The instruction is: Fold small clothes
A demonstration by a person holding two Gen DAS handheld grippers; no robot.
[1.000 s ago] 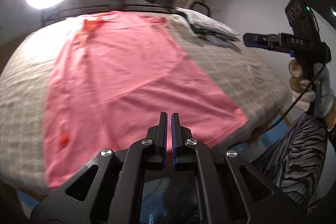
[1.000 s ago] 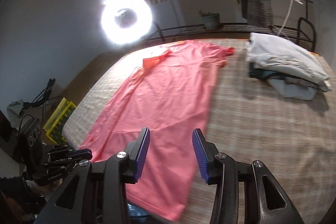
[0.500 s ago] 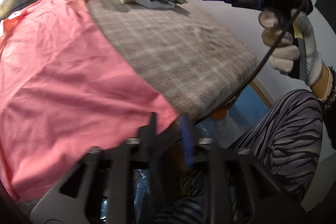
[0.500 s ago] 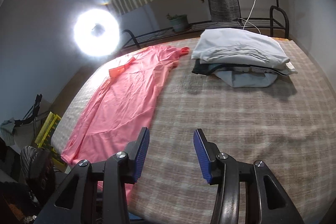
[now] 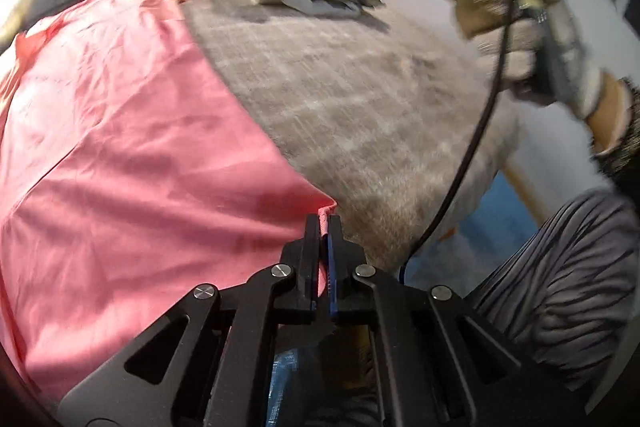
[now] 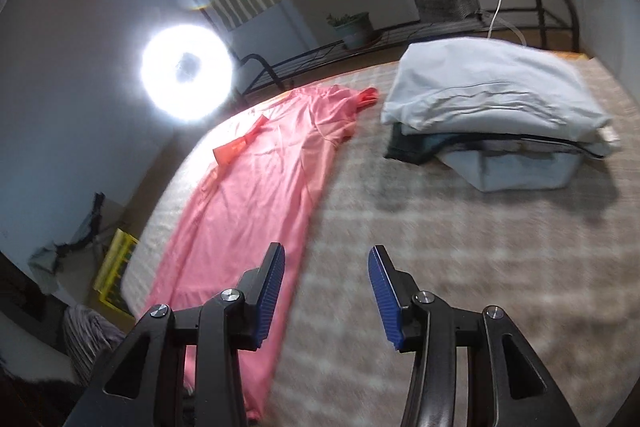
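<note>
Pinching the near corner of the pink thin-fabric garment [image 5: 132, 163] is where things are at: the left gripper [image 5: 323, 223] has its jaws clamped shut on the hem corner, bottom centre of the left wrist view, with pink cloth showing between the blue pads. So I'd call this the very start of the fold, corner grabbed, nothing folded over yet.

The garment itself lies flat and long on the grey checked bed cover [image 6: 460, 267], filling the left side of the left view and running from the lower left up toward the middle in the right view. At the upper right of that view sits a stack of folded pale clothes [image 6: 496, 111], well apart from the pink piece.

The right gripper [image 6: 326, 283] has its jaws about halfway open with nothing between them, hovering over the bed just beside the garment's edge. In the left view the person's gloved right hand [image 5: 516, 23] is blurred at the upper right.

Next move, I reckon: the right side needs a second grip on the hem or edge so both ends lift together, otherwise the cloth drags and bunches.
</note>
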